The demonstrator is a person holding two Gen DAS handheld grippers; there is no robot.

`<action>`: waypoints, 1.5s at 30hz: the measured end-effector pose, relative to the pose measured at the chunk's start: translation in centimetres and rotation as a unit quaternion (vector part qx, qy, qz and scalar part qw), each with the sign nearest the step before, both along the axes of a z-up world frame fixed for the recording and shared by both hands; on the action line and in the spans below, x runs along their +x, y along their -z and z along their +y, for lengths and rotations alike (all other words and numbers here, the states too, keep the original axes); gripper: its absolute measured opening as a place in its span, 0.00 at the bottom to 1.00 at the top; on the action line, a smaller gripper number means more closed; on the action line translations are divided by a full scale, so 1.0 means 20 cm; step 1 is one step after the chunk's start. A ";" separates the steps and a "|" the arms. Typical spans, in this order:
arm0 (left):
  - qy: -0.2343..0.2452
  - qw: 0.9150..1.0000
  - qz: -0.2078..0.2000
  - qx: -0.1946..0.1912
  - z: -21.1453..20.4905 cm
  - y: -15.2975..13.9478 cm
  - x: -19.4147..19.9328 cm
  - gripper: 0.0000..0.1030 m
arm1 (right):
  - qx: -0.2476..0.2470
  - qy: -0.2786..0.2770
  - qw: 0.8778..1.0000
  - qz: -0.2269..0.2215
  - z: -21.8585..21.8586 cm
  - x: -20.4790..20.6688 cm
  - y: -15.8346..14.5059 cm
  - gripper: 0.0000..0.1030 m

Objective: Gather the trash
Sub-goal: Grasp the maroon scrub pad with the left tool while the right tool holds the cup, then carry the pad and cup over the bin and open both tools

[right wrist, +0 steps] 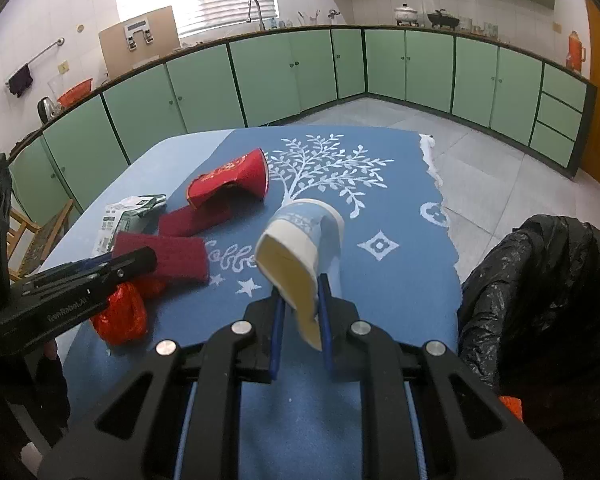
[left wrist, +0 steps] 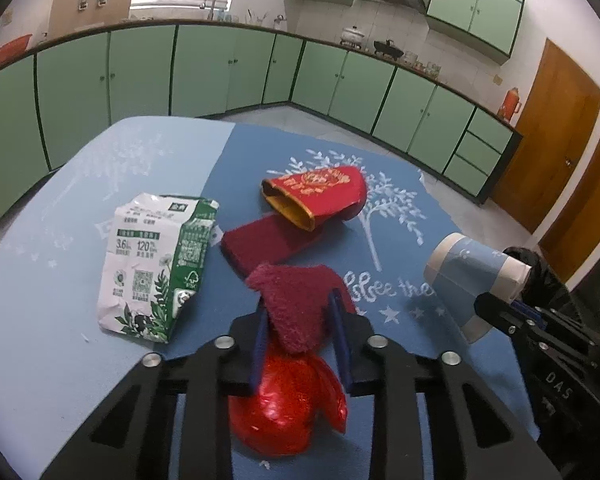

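My left gripper (left wrist: 298, 308) is shut on a maroon fuzzy pad (left wrist: 296, 288), held just above a crumpled red foil wrapper (left wrist: 288, 404) on the blue tablecloth (left wrist: 52, 320). A flattened green-and-white milk carton (left wrist: 156, 264), a second maroon pad (left wrist: 260, 244) and a crushed red-and-gold paper cup (left wrist: 316, 196) lie beyond it. My right gripper (right wrist: 300, 304) is shut on the rim of a squashed blue-and-white paper cup (right wrist: 300, 240), lifted off the table. The left gripper (right wrist: 140, 260) with its pad (right wrist: 168, 256) appears at the left of the right wrist view.
A bin lined with a black bag (right wrist: 540, 300) stands off the table's right edge. The tablecloth's torn right edge (right wrist: 432, 168) ends over tiled floor. Green kitchen cabinets (right wrist: 284, 76) run along the far walls. A wooden chair (right wrist: 28, 240) sits at the left.
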State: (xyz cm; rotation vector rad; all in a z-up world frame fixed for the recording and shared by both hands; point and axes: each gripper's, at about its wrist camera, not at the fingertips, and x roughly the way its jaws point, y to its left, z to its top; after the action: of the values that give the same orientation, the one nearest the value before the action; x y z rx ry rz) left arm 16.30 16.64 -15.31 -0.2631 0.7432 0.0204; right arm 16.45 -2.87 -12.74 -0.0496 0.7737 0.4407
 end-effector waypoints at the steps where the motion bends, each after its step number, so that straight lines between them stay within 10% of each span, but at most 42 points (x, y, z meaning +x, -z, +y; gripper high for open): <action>1: -0.001 1.000 -0.003 0.001 0.00 -0.01 0.00 0.26 | 0.000 -0.001 1.000 -0.002 0.00 0.00 -0.01 0.14; 6: 0.002 1.000 -0.025 -0.001 -0.01 -0.08 -0.04 0.13 | 0.003 -0.004 1.000 -0.013 -0.01 -0.02 -0.06 0.14; 45: 0.098 0.989 -0.106 0.040 -0.59 -0.36 -0.23 0.12 | 0.029 0.042 0.997 -0.052 -0.46 -0.25 -0.37 0.14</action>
State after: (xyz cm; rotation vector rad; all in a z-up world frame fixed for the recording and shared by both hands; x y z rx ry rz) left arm 11.60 4.75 -8.06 -0.1117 0.5524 -0.1626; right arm 11.42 -12.07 -5.37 0.0135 0.6586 0.3769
